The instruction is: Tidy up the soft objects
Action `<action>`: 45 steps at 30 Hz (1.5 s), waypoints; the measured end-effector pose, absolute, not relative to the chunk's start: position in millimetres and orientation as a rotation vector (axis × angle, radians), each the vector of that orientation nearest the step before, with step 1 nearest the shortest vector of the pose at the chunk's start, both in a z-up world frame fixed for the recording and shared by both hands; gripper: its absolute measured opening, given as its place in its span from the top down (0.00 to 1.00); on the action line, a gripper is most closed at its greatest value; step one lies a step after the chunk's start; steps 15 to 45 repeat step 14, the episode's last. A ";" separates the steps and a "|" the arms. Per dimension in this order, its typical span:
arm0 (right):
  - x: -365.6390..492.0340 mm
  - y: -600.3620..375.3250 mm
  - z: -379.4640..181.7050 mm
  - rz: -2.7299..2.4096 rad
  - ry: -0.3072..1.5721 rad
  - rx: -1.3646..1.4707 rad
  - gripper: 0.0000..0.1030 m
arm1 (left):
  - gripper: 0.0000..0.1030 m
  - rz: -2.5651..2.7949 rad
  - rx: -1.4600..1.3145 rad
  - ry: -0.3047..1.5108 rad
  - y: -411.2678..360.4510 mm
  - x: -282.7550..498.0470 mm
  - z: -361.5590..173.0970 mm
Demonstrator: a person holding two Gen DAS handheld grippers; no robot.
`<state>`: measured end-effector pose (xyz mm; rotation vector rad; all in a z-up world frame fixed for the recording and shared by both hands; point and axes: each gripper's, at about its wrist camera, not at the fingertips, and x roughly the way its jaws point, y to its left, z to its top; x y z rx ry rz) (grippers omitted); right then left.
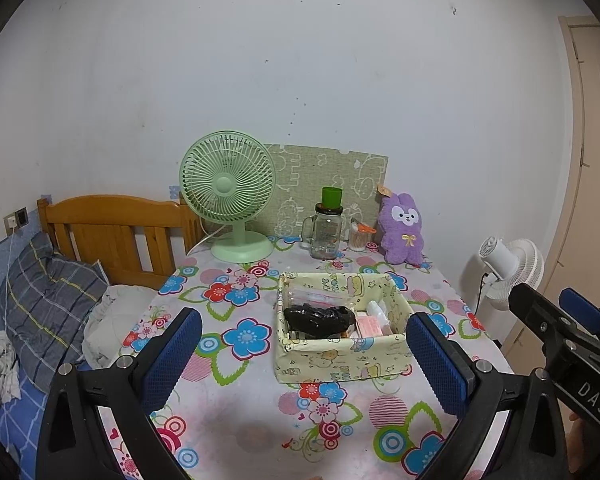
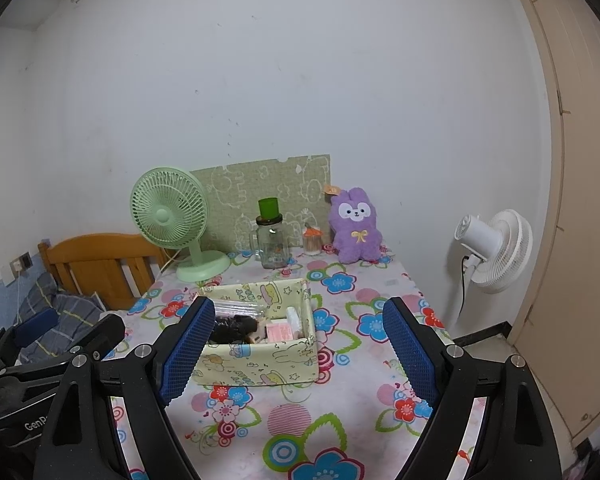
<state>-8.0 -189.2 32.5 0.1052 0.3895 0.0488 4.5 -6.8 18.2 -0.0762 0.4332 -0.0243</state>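
Left wrist view: the left gripper fills the lower frame, its ribbed blue pads spread wide and empty above a table covered in glossy flower-print cloth. Between the pads, at centre, sits a soft fabric basket, square and pale yellow, holding a crumpled black bag, a clear bottle and small pink packets. At the table's far edge, upper centre, stand a round green fan, a glass jar with a green cap, and a fluffy purple plush rabbit leaning by the wall. Bare cloth lies in front of the basket. The right gripper pokes in at right.

Right wrist view: the right gripper hangs released, fingers far apart, nothing between them. The basket sits left of centre, the rabbit upper centre, open cloth at right
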 end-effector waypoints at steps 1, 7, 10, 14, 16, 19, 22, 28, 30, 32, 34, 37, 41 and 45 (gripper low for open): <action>-7.0 -188.8 32.0 0.048 0.391 0.106 0.14 | 0.00 -0.024 -0.076 0.433 -6.4 5.3 18.5; -4.0 -188.4 30.4 0.043 0.397 0.110 0.14 | 0.00 -0.025 -0.074 0.435 -6.4 7.5 18.7; -2.8 -189.1 30.2 0.040 0.400 0.113 0.14 | 0.00 -0.026 -0.074 0.436 -6.9 8.2 18.8; -2.5 -190.6 30.4 0.039 0.399 0.117 0.14 | 0.00 -0.027 -0.070 0.435 -8.5 10.0 19.2; -2.5 -190.6 30.4 0.039 0.399 0.117 0.14 | 0.00 -0.027 -0.070 0.435 -8.5 10.0 19.2; -2.5 -190.6 30.4 0.039 0.399 0.117 0.14 | 0.00 -0.027 -0.070 0.435 -8.5 10.0 19.2; -2.5 -190.6 30.4 0.039 0.399 0.117 0.14 | 0.00 -0.027 -0.070 0.435 -8.5 10.0 19.2; -2.5 -190.6 30.4 0.039 0.399 0.117 0.14 | 0.00 -0.027 -0.070 0.435 -8.5 10.0 19.2; -2.5 -190.6 30.4 0.039 0.399 0.117 0.14 | 0.00 -0.027 -0.070 0.435 -8.5 10.0 19.2; -2.5 -190.6 30.4 0.039 0.399 0.117 0.14 | 0.00 -0.027 -0.070 0.435 -8.5 10.0 19.2; -2.5 -190.6 30.4 0.039 0.399 0.117 0.14 | 0.00 -0.027 -0.070 0.435 -8.5 10.0 19.2; -2.5 -190.6 30.4 0.039 0.399 0.117 0.14 | 0.00 -0.027 -0.070 0.435 -8.5 10.0 19.2; -2.5 -190.6 30.4 0.039 0.399 0.117 0.14 | 0.00 -0.027 -0.070 0.435 -8.5 10.0 19.2; -2.5 -190.6 30.4 0.039 0.399 0.117 0.14 | 0.00 -0.027 -0.070 0.435 -8.5 10.0 19.2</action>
